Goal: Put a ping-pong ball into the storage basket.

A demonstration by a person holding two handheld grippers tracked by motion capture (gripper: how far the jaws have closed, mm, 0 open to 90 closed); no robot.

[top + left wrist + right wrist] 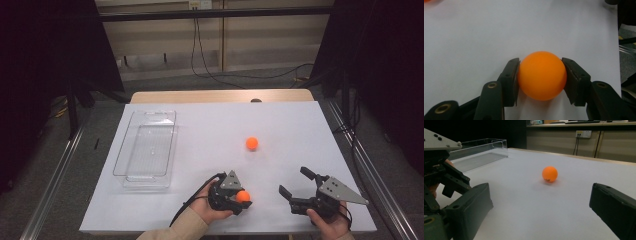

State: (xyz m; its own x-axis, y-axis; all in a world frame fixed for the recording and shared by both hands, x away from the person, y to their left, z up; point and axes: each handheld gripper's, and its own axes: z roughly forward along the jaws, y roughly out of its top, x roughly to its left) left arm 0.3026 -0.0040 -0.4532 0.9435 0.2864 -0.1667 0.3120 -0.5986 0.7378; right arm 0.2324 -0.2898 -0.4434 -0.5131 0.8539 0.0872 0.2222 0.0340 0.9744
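At the near edge of the white table (pixel 210 125), left gripper (pixel 243 196) held low in the left hand (pixel 212 207), jaws clamped on an orange ball (pixel 243 196). In the left gripper view, both pads pressed against opposite sides of that ball (pixel 542 75), which sits right on the white surface. Just to the right, well apart from it, right gripper (pixel 296 182) in the right hand (pixel 330 225), jaws spread wide with nothing between them, grey three-cornered plate (pixel 340 191) on top. In the right gripper view, the two black jaws far apart at the bottom corners, bare white table between.

Farther out, near the middle of the table, a second orange ball (pixel 252 143) lying loose, touched by neither gripper; seen straight ahead in the right gripper view (pixel 549 174).

Far left, a clear plastic tray (pixel 120 165) lying lengthwise along the left side of the table, nothing in it.

Beyond the far edge, grey floor with black cables (pixel 210 70) and a pale wall.
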